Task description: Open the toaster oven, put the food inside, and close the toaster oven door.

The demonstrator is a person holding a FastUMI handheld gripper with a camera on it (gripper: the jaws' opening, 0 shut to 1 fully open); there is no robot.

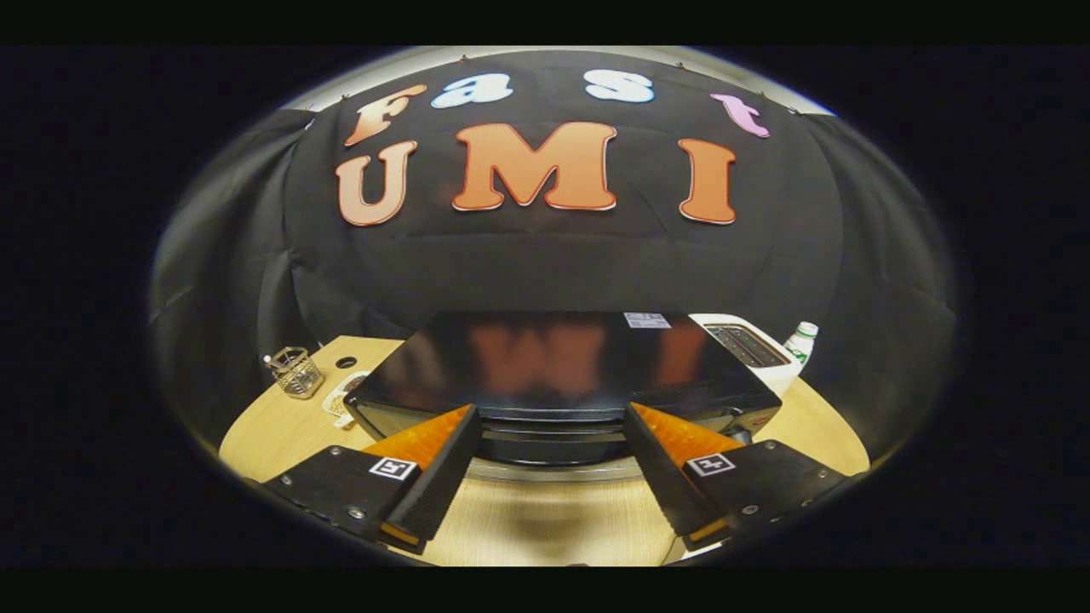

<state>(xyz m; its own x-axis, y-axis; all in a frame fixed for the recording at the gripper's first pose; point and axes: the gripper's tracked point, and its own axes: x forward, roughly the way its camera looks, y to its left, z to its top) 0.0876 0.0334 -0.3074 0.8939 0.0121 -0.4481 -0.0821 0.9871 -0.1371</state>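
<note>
Desk (281, 430): pale wood, filling the lower part of the frame; bare board lay between the claw's fingers and at lower left.
Toaster oven (562, 362): glossy black top, centre frame, just ahead of the fingertips; a white sticker sat on its top towards the back right, writing too small to read. Its front edge and handle (553, 420) showed between the fingers.
Claw (549, 413): fingers spread wide, pinching nothing, their tips near the oven's front.
White toaster (749, 345): right of centre, behind the oven's right end.
Wire basket (295, 372): left of centre, near the desk's edge.
Bottle (801, 340): beside the white toaster, label unreadable.
</note>
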